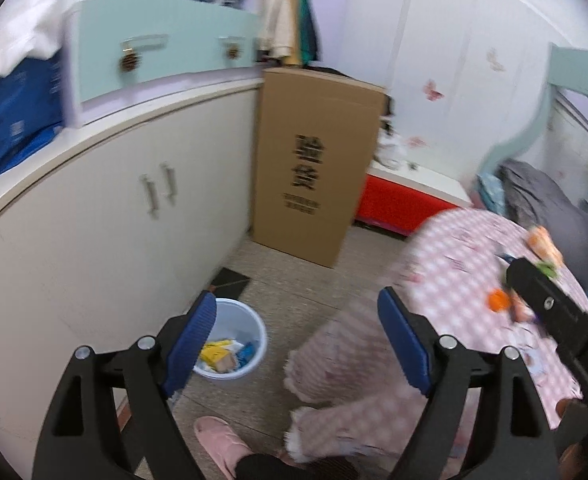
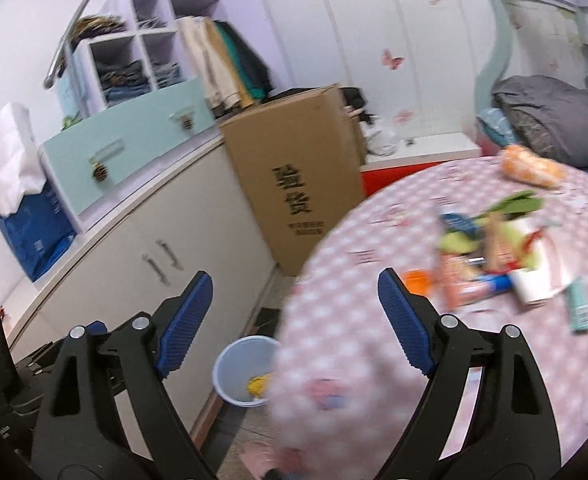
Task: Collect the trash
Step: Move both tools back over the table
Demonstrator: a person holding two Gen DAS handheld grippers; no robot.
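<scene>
A pale blue bin [image 1: 234,338] stands on the floor by the cabinet, holding yellow and blue wrappers [image 1: 224,354]. It also shows in the right wrist view [image 2: 242,368], partly hidden by the table edge. My left gripper [image 1: 297,336] is open and empty, high above the floor between bin and table. My right gripper [image 2: 294,320] is open and empty over the table's left edge. A heap of wrappers [image 2: 489,256] lies on the pink checked tablecloth [image 2: 353,280], right of the right gripper. An orange piece [image 1: 498,300] lies on the table in the left view.
A tall cardboard box [image 1: 313,168] stands against the white cabinet [image 1: 94,220]. A red chest [image 1: 401,200] sits behind the table. An orange bag [image 2: 529,168] lies at the table's far side. A pink slipper [image 1: 222,444] is on the floor below.
</scene>
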